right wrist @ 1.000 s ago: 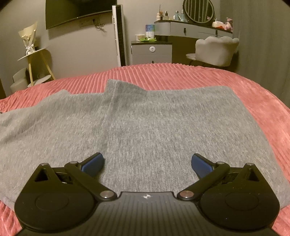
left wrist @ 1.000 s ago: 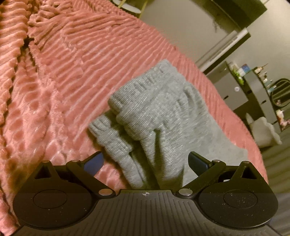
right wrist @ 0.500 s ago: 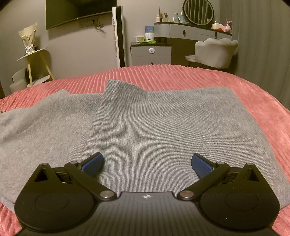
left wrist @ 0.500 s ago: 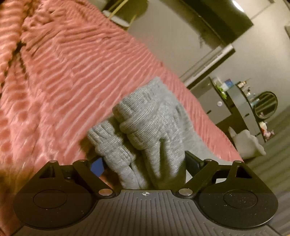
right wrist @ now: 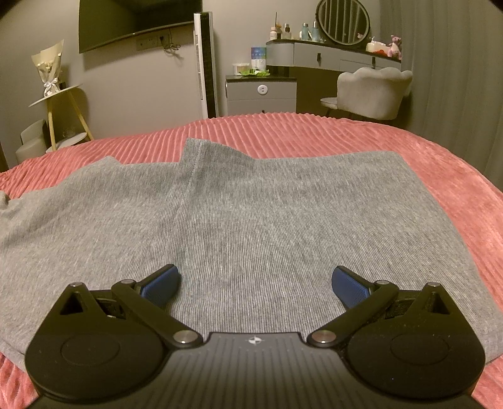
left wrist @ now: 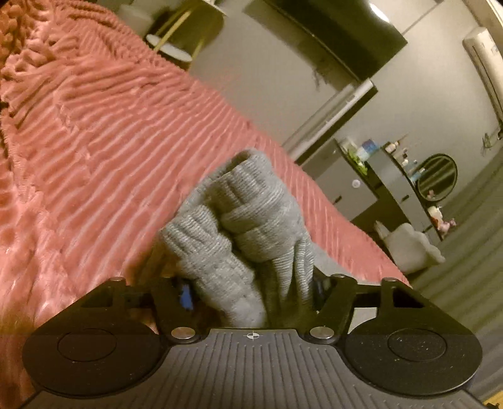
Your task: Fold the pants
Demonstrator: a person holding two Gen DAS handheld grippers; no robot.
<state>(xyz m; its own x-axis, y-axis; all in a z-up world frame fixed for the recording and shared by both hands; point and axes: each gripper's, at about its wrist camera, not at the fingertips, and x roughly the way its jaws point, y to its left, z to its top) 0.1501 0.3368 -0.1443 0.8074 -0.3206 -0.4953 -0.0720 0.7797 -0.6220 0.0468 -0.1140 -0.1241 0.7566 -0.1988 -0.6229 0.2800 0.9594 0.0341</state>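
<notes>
Gripping the bunched cuffs (left wrist: 239,239) of the grey pants (right wrist: 251,214), the left gripper (left wrist: 251,289) is closed on them above the pink bedspread (left wrist: 94,141). The right gripper (right wrist: 255,283) is wide apart over the pants, which lie flat.

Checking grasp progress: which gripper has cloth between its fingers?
The left gripper: bunched grey pants sit between its closed-in fingers. The right gripper is wide open above flat fabric.

Pink ribbed bedspread (right wrist: 330,132); scalloped chair (right wrist: 374,92) beside vanity (right wrist: 333,56); round mirror (right wrist: 342,17); bouquet (right wrist: 50,70).
</notes>
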